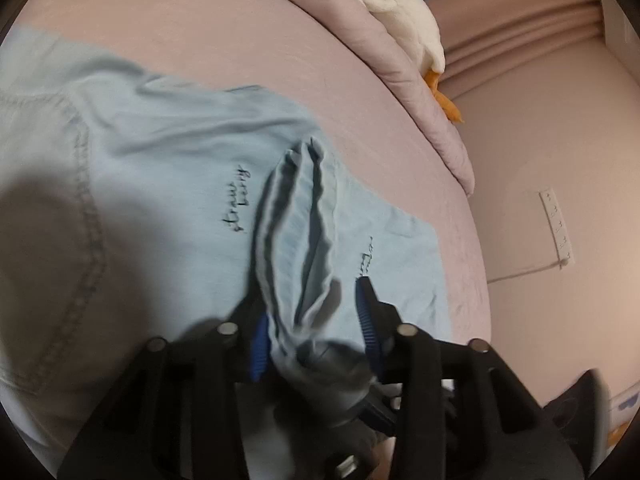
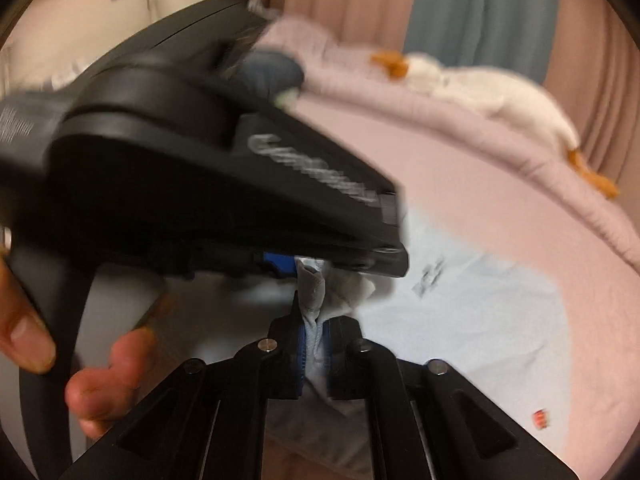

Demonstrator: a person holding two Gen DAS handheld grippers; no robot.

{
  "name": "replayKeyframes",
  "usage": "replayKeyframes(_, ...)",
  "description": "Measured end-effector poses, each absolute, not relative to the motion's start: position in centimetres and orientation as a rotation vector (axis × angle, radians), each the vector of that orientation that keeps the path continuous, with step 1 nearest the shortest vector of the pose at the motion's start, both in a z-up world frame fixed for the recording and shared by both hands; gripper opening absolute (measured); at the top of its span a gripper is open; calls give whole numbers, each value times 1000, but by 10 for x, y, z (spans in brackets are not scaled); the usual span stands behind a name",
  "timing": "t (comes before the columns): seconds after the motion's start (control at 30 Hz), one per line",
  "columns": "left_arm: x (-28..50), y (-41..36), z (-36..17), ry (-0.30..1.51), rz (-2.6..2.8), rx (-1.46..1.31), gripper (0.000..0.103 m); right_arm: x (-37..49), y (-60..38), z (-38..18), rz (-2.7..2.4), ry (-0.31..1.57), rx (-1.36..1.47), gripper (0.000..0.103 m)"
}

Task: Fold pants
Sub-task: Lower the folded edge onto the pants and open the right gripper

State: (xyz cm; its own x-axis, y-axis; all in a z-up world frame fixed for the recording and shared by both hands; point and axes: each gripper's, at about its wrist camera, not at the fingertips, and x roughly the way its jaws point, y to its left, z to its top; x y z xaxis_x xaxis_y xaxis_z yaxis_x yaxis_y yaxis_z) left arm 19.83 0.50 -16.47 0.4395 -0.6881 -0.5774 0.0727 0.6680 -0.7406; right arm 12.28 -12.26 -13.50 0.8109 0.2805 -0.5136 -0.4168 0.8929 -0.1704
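Pinching the pale blue pants [image 2: 460, 312], right tongs [image 2: 314, 354] hold fabric (left tongs [image 1: 312, 320] gape around a bunched fold).

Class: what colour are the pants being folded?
Pale blue pants, clearest in the left wrist view.

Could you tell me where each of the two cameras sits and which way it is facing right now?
Left wrist: on the left gripper, facing down along its open jaws at the light blue pants on the pink bed.
Right wrist: on the right gripper, jaws pinching pants fabric; the person's left hand shows.
Shared: pants, bed, white plush toy.
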Motion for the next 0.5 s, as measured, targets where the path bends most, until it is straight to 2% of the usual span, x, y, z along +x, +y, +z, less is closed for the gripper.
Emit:
replayKeyframes(0.07, 191, 18, -154, 954, -470, -682, 40, 121, -128, -141, 461, 535, -223, 34)
replayKeyframes(0.13, 187, 30, -146, 924, -440, -665, 43, 112, -147, -138, 618, 541, -103, 39)
replayKeyframes(0.37, 168, 37, -110, 857, -420, -527, 46, 93, -233, -111, 636, 486, 125, 40)
replayKeyframes(0.43, 165, 15, -101, 857, -489, -492, 46, 96, -251, -106, 492, 487, 89, 39)
replayKeyframes(0.5, 158, -5, -100, 862, -562, -460, 45, 99, -259, -106, 373, 497, 38, 33)
